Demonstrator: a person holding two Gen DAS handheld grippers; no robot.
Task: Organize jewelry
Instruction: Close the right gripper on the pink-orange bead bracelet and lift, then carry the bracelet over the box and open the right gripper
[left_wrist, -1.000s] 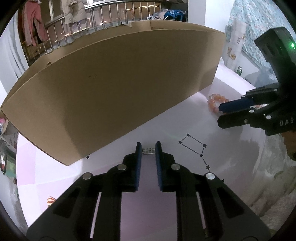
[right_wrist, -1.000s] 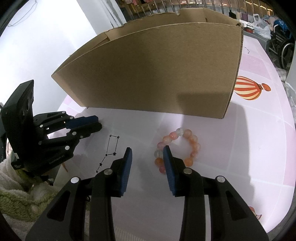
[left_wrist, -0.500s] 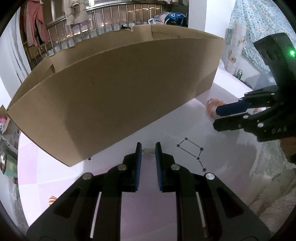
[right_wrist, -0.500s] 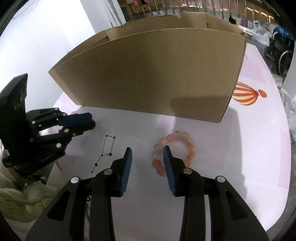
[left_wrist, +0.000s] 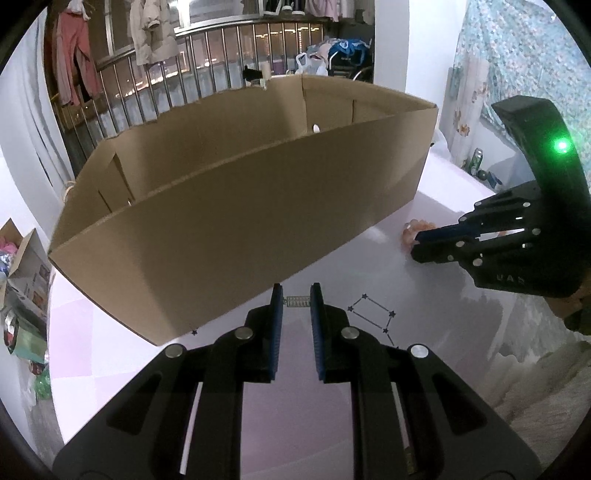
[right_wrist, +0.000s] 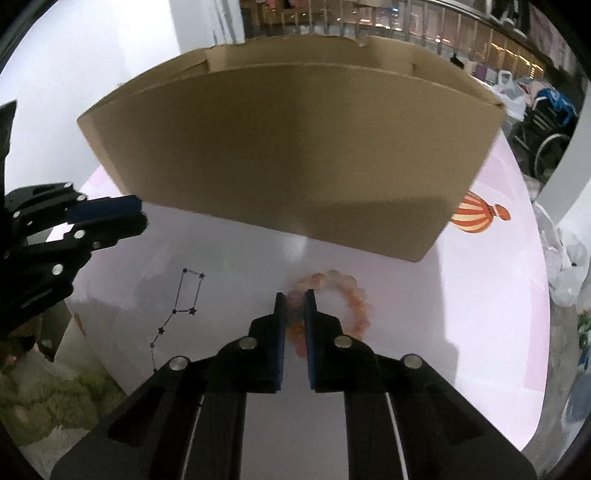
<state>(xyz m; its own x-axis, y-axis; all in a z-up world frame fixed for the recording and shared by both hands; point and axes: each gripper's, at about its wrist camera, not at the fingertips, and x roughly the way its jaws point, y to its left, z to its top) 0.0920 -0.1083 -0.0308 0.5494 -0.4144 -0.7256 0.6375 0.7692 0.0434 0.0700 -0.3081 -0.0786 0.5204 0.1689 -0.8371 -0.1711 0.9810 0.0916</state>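
My right gripper (right_wrist: 294, 295) has just been closing: its jaws, wider apart a moment ago, now pinch the near side of the orange beaded bracelet (right_wrist: 354, 295), which lies on the pale pink table (right_wrist: 480, 314) just in front of the cardboard box (right_wrist: 295, 147). I judge it gripped and ready to lift. My left gripper (left_wrist: 295, 301) holds a small silver ring-like piece (left_wrist: 297, 301) between narrow jaws, and now sits higher, looking over the rim. The box's visible interior looks empty apart from one small pale spot I cannot identify.
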